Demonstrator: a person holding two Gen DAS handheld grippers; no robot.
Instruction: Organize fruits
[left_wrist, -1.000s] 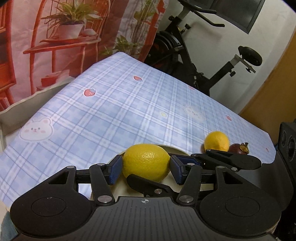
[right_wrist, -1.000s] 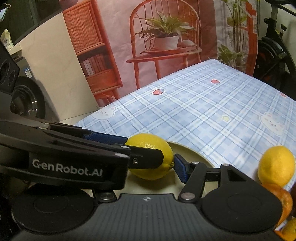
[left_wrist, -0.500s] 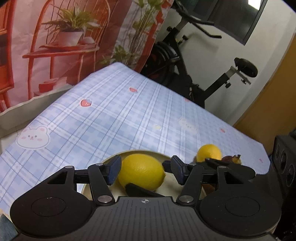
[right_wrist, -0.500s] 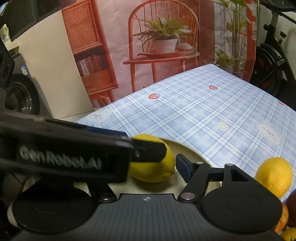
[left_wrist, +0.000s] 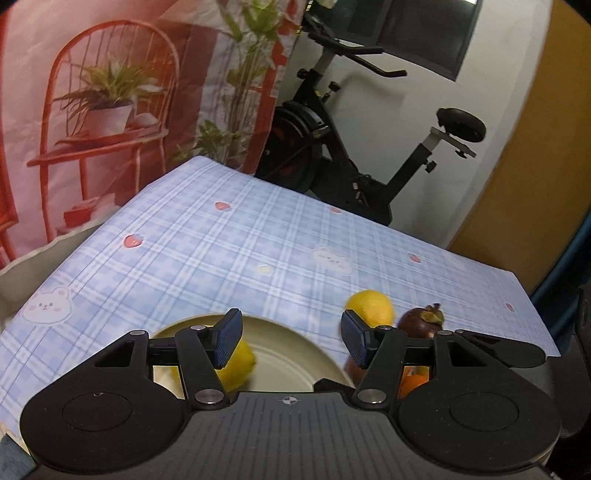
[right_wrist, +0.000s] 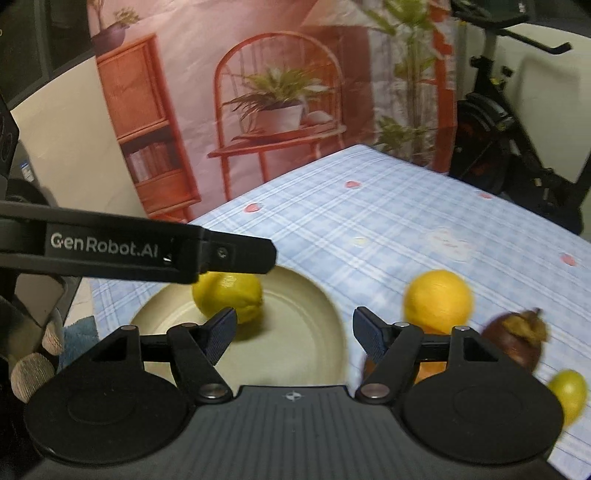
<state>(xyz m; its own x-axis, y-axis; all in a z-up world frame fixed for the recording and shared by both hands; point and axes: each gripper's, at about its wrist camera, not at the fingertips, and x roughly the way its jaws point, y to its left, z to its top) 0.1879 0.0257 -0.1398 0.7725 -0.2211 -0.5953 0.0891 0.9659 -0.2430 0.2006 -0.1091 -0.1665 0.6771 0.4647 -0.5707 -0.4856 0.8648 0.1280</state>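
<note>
Blue checked cloth with little bears and strawberries covers the desk (left_wrist: 229, 251), and a pink curtain with a painted chair hangs behind it. Closest in the right wrist view, the right tool (right_wrist: 291, 332) is open with nothing between its blue pads; its jaws have only just been opening wider. It hangs above the near edge of a pale round plate (right_wrist: 306, 332). One yellow lemon (right_wrist: 227, 295) lies on the left part of that plate, and neither tool touches it. The left tool (left_wrist: 291, 338) is open too, and it holds nothing. In its own view the lemon (left_wrist: 236, 363) peeks out behind its left pad. Just to the right of the plate, more fruit sits on the cloth: a round yellow one (right_wrist: 437, 301), a dark purple one (right_wrist: 515, 341) with a dry brown cap, a bit of orange fruit (right_wrist: 430, 369) and a small yellow-green one (right_wrist: 567, 391). Farther back stands a black exercise bike (left_wrist: 354, 147).
</note>
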